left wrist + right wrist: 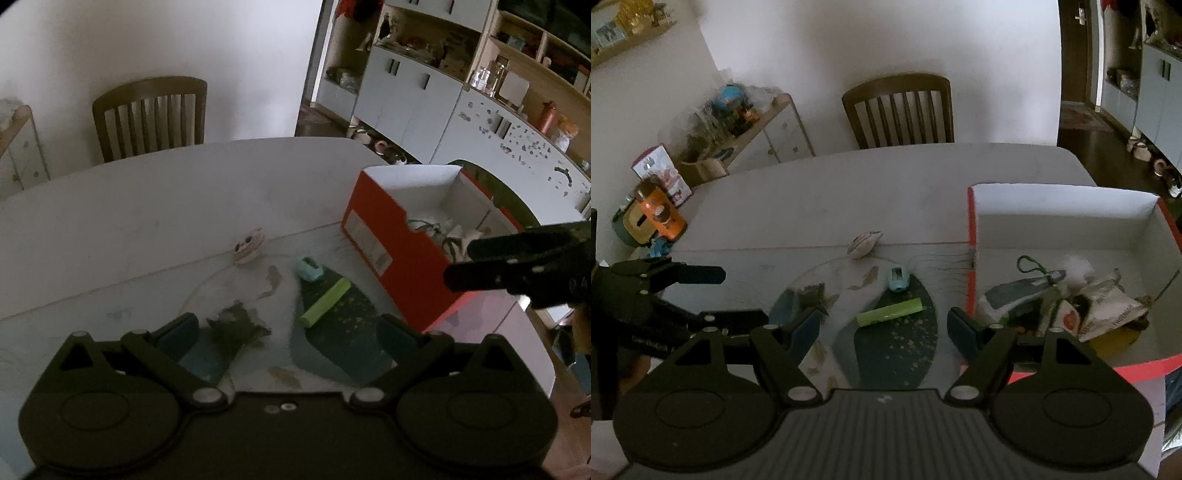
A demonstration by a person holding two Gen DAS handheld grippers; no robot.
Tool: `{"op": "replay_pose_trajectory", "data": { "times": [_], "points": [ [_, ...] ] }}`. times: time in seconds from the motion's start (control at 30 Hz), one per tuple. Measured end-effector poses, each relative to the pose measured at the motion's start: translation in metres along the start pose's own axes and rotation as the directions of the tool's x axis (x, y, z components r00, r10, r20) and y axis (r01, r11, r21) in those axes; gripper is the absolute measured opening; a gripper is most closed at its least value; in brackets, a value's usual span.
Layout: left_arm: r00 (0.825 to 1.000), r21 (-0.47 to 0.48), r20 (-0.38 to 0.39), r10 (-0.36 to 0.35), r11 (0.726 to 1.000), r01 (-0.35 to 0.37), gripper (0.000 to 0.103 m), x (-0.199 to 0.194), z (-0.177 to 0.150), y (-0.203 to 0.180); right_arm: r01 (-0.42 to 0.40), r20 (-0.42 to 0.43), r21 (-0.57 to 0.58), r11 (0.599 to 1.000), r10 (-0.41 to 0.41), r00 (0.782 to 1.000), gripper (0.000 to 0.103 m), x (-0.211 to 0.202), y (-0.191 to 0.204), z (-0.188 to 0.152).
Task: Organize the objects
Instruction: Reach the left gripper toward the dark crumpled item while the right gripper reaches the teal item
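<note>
A lime-green stick (325, 302) (890, 312) lies on the patterned table mat. Just beyond it are a small teal object (308, 269) (897, 278) and, farther back, a pale shell-like piece (249, 245) (864, 243). My left gripper (286, 336) hangs open over the mat near the stick, with nothing between its fingers. My right gripper (884, 330) is open too, with the stick just ahead of its gap. Each one shows in the other's view: the right gripper (460, 263) in front of the box, the left gripper (744, 295) at the left. The red box (384, 236) (1052, 218) holds several items.
The white table (184, 206) carries the open-topped box at its right end. A wooden chair (151, 114) (899, 110) stands behind the table against the wall. A low shelf with toys (738, 110) is at the far left, and cupboards (406, 99) line the right side.
</note>
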State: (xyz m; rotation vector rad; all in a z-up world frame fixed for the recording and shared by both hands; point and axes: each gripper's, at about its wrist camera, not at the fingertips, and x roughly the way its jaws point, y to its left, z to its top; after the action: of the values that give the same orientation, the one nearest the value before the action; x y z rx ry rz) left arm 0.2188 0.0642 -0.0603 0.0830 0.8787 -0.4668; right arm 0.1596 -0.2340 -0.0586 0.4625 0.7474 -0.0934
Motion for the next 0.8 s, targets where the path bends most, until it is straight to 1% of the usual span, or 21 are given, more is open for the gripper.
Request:
{"op": "replay_pose_trajectory", "data": {
  "times": [0.07,0.23,0.33,0.43,0.53,0.67,0.8],
  "points": [
    [1.000,-0.003,-0.003,-0.003,1.000,0.003,0.102,0.005,-0.002,0.008,0.006,-0.006,-0.004,1.000,-0.007,1.000,0.076,0.008,0.006,0.003],
    [0.999,0.027,0.022,0.040,0.999,-0.041,0.102,0.018,-0.008,0.021,0.017,-0.024,-0.025,1.000,-0.018,1.000,0.076,0.031,0.022,0.011],
    [0.999,0.033,0.026,0.029,0.999,-0.030,0.102,0.027,-0.012,0.029,0.036,-0.040,-0.021,0.999,-0.037,0.999,0.076,0.047,0.026,0.016],
    [1.000,0.017,0.018,0.025,1.000,-0.025,0.102,0.037,-0.014,0.038,0.044,-0.060,-0.013,0.999,-0.045,0.997,0.076,0.062,0.029,0.022],
    [1.000,0.004,0.017,0.026,1.000,-0.026,0.102,0.047,-0.015,0.044,0.065,-0.078,-0.032,0.997,-0.067,0.995,0.076,0.081,0.035,0.028],
    [0.999,0.001,0.023,0.049,0.999,-0.049,0.102,0.058,-0.017,0.047,0.075,-0.107,-0.050,0.996,-0.080,0.991,0.076,0.106,0.039,0.034],
    [0.999,0.003,0.014,0.053,0.999,-0.053,0.102,0.069,-0.018,0.047,0.091,-0.138,-0.048,0.995,-0.097,0.986,0.076,0.131,0.038,0.037]
  ]
}}
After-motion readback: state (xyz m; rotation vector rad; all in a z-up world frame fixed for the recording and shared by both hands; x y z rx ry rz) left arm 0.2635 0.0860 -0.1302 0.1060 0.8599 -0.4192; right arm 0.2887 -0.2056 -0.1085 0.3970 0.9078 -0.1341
